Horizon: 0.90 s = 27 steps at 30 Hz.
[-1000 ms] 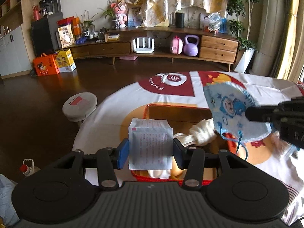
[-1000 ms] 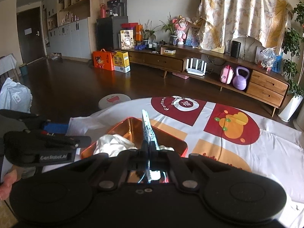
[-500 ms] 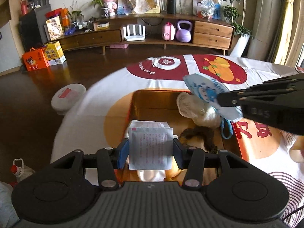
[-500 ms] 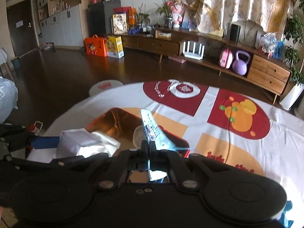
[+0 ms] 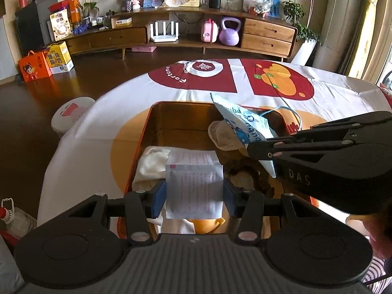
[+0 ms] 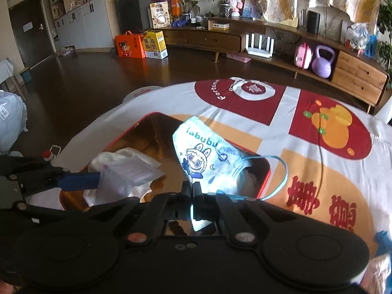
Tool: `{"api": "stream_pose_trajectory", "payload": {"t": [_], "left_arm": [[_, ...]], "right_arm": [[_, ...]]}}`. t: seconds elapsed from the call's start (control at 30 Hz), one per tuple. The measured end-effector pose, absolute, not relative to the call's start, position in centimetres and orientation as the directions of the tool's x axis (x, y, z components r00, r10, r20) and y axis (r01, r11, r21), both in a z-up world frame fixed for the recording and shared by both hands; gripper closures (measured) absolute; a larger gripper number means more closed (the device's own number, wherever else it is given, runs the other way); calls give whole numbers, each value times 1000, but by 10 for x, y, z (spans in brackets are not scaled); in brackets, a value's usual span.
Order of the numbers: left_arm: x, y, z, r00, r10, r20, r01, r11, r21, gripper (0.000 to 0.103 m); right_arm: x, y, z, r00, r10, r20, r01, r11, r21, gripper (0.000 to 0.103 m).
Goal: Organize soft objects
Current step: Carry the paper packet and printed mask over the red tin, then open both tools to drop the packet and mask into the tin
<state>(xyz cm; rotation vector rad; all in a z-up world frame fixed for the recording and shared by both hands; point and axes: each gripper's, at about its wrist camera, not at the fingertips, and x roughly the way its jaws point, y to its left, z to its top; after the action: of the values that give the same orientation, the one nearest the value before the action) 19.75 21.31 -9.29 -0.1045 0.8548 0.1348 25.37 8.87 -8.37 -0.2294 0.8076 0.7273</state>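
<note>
On the table's patterned tablecloth (image 5: 127,112) stands a red-rimmed tin tray (image 5: 171,112) with a shiny copper-coloured inside, and both grippers are over it. At the left of the tray lies a crumpled white cloth (image 5: 152,164), against the left wall. The left gripper (image 5: 194,194) is just above it: its blue pads (image 5: 158,196) press on the two side edges of a flat white sachet (image 5: 194,186) printed with small pink text (the jaws stand partly apart, at the width of the sachet), and the sachet hangs upright between them over the near left part of the tray. In the right wrist view the same sachet (image 6: 125,174) shows at the tray's left side, held by one blue pad. Toward the middle of the tray sits a pale knitted item (image 5: 225,137), and nearer the camera a dark brown fuzzy item (image 5: 245,171); what either is cannot be told. To the right, the right gripper (image 6: 193,188) has its jaws fully closed on the lower edge of a child's face mask (image 6: 208,156), light blue with a cartoon figure and the word "labubu". The mask stands tilted over the far right part of the tray, and its blue ear loop (image 6: 281,174) hangs out over the tray's right rim onto the tablecloth. In the left wrist view the mask (image 5: 242,125) is above the knitted item.
</note>
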Motion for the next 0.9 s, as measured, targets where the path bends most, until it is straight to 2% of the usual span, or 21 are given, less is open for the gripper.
{"api": "stream_pose_trajectory", "payload": {"t": [0.23,0.47,0.6,0.73,0.9], "left_arm": [[198,214,-103,629,58,-775,-165,985,-60,55],[196,215,-104,626,38,-779,-165,983,-85,55],[193,215,-101,633,25,-774,-166,981,-104,54],[188,214,-97,645,27,-764,-170,979,-109,42],[181,210,-93,649,29,-760,-172,979,-110,41]], "right_arm": [[255,91,-91,454,488,-746,-660,746,86,99],[250,91,-88,447,495,-745,-677,732,80,88],[247,89,-86,438,499,-747,-682,727,86,86],[245,87,-82,434,506,-745,-686,722,90,83],[236,83,-74,435,513,-740,-692,716,90,75]]}}
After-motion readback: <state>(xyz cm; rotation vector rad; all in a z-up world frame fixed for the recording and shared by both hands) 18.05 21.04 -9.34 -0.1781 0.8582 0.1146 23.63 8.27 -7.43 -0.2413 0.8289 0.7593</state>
